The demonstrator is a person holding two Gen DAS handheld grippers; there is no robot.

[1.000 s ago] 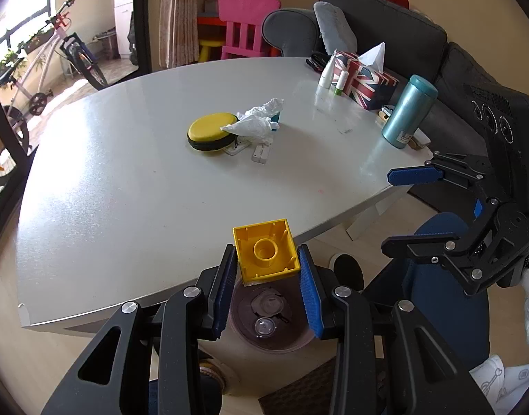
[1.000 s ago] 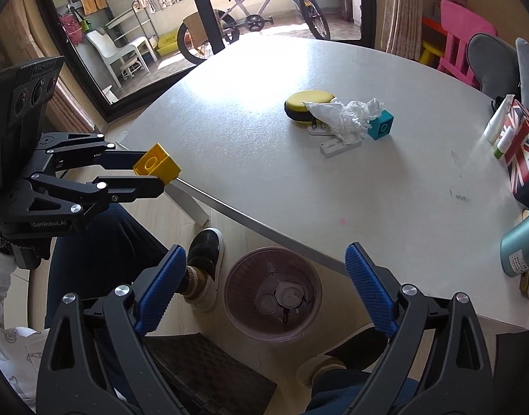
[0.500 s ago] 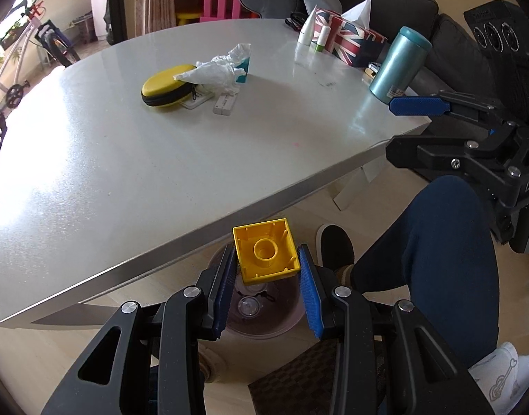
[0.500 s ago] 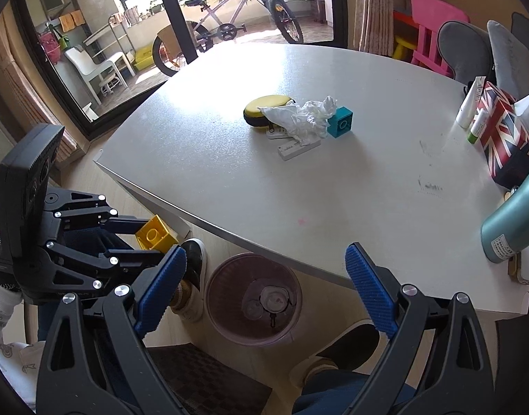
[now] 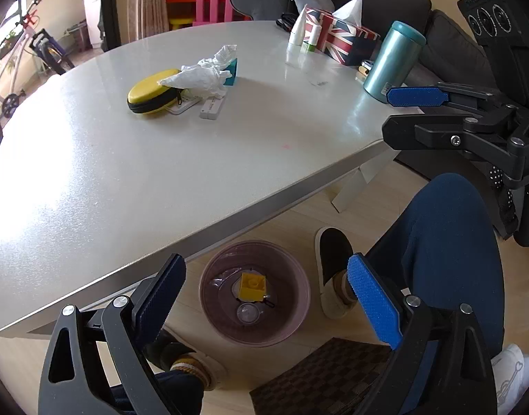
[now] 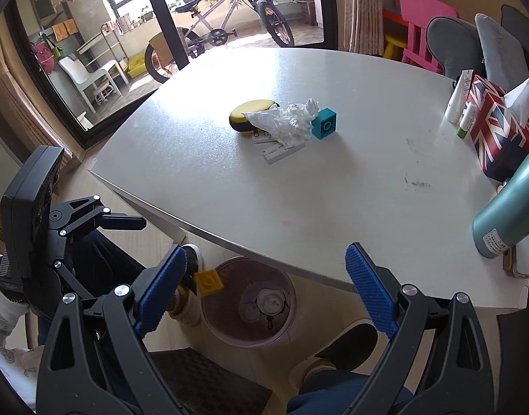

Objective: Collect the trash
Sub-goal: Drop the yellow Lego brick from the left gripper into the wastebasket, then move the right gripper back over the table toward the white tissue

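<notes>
floor bin (image 5: 254,292) holds yellow block (image 5: 252,287)

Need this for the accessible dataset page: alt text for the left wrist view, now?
Open left gripper above a pink bin on the floor, a yellow block inside it. Behind, a white table holds crumpled tissue, a yellow case and a teal bottle.
</notes>
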